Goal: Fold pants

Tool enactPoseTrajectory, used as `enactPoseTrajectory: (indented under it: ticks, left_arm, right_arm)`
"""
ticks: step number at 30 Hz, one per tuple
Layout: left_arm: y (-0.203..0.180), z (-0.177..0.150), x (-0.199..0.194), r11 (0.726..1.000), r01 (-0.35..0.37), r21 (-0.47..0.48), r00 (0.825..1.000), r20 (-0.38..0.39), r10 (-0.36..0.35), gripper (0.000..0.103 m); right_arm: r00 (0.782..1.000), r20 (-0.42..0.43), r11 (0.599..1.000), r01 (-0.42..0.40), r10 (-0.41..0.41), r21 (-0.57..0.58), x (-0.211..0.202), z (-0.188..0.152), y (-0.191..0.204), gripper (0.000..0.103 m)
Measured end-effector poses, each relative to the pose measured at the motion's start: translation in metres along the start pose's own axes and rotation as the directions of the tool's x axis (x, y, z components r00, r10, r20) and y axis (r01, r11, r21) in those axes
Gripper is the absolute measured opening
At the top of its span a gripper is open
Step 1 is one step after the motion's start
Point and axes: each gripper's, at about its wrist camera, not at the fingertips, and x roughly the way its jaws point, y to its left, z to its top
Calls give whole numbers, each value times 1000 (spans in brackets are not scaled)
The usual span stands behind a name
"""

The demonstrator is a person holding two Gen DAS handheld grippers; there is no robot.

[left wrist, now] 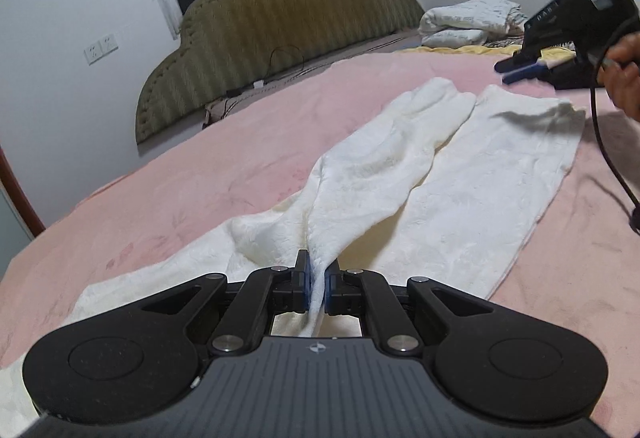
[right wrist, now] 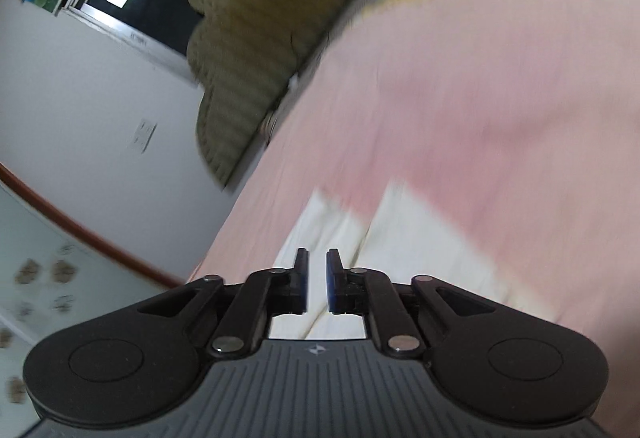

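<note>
White pants [left wrist: 460, 174] lie on the pink bed cover [left wrist: 180, 166], both legs stretching away from the left wrist camera. My left gripper [left wrist: 317, 266] is shut on a raised ridge of the fabric at the near end, between the legs. My right gripper [left wrist: 506, 72], held by a hand [left wrist: 624, 78], hovers above the far leg ends at the upper right. In the blurred right wrist view, the right gripper [right wrist: 317, 258] shows a narrow gap with nothing in it, above the white pants [right wrist: 400, 238].
A padded olive headboard [left wrist: 280, 10] stands against the wall beyond the bed. Folded white bedding [left wrist: 472, 20] and a yellow cloth lie at the far right. A black cable [left wrist: 600, 142] hangs from the right gripper over the bed's right side.
</note>
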Motion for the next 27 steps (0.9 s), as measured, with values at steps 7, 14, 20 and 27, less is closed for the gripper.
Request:
enactPoseTrajectory:
  ticks: [7,14,20,27]
  left_arm:
    - [28,10,2,990,23,-139,1000,-13,-25,9]
    - [58,13,3,931,107,-350,993,-4,-116,9]
    - [46,13,-3,959,85,-270,996,-5,-89,9]
    - [41,12,7,971,64,-232,997,-29,-72,9]
  right_arm:
    - [973,-187,987,-116,135,109,46,-45,25,80]
    - [915,-374,989,-131,150,75,85,-86,64,80]
    - [999,-31,996,-42,45,76,87,-46,41,75]
    - [995,72,982,56,-70,179,90,-9,6,7]
